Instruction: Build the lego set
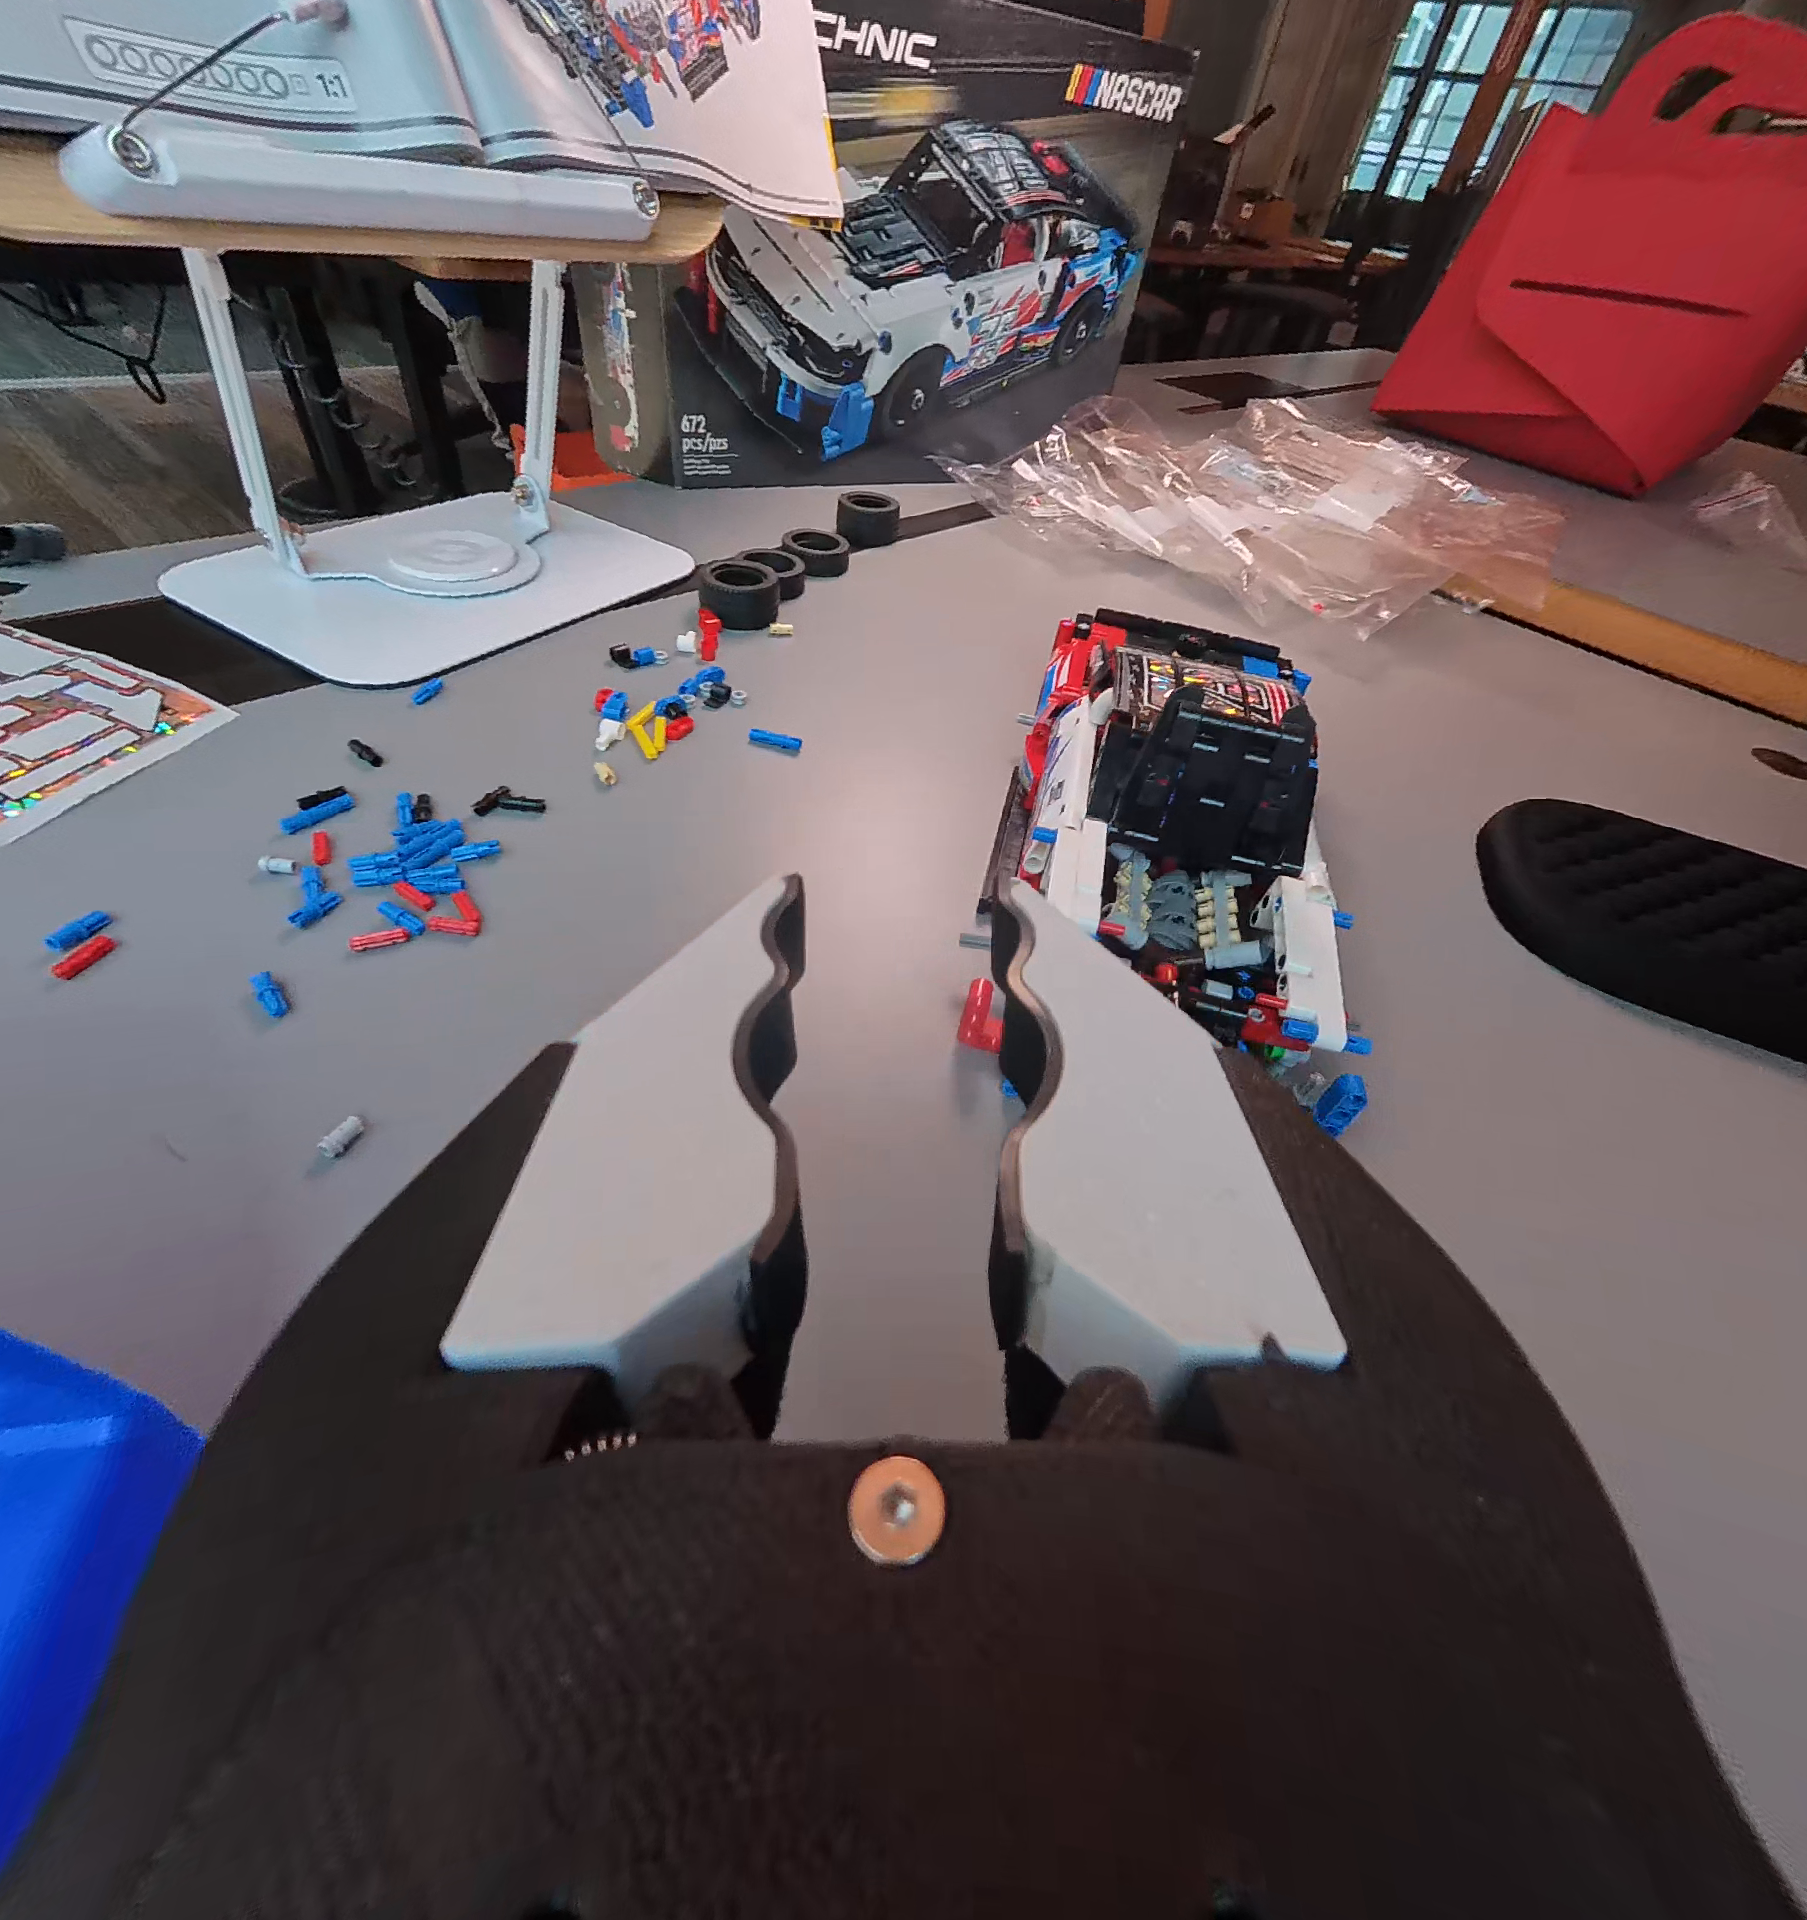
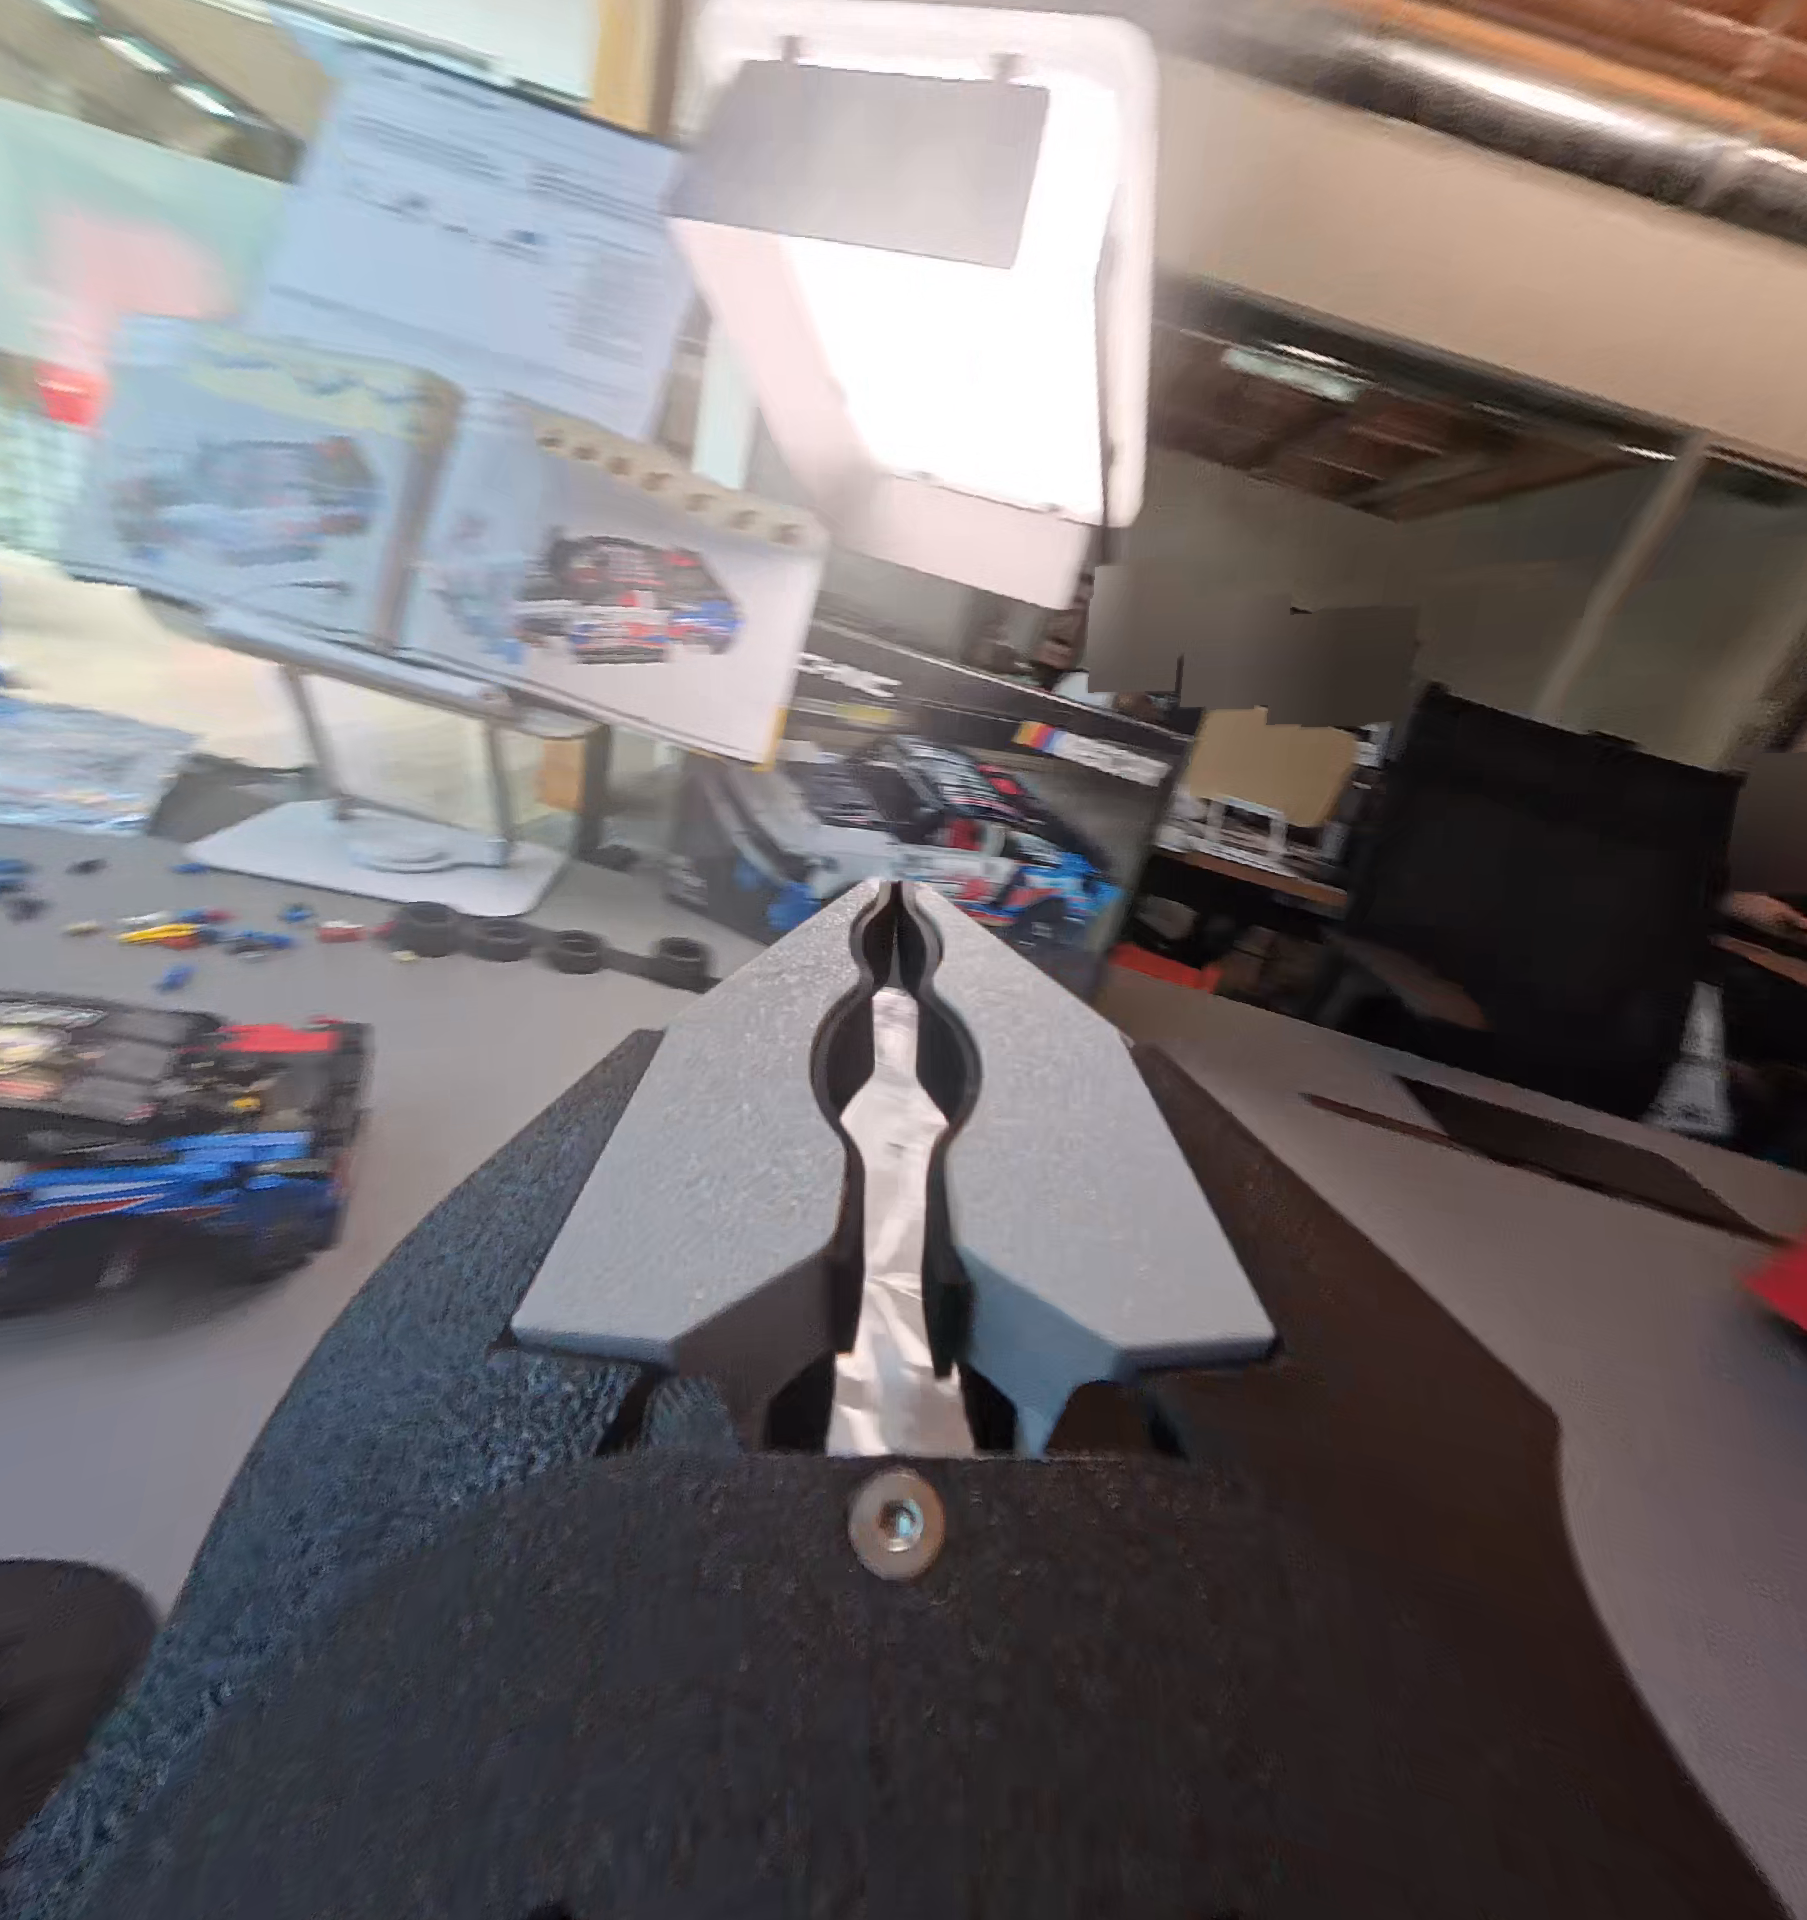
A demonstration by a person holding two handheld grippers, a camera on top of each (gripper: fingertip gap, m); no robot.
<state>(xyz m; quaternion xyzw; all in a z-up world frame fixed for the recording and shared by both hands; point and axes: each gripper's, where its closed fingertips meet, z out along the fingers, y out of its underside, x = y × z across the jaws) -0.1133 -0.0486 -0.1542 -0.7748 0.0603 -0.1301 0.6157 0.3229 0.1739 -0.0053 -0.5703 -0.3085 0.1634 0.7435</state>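
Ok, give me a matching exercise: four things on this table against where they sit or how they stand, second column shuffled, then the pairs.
Things:
1. left gripper
2. right gripper
3. black tyres
4. race car model

States or places:
A. lined up in a row before the set's box
B. jaws closed, with a strip of clear plastic between them
C. on the grey table, just right of the open jaws
D. jaws apart, nothing between them

Pairs: 1-D, 2-B, 3-A, 4-C
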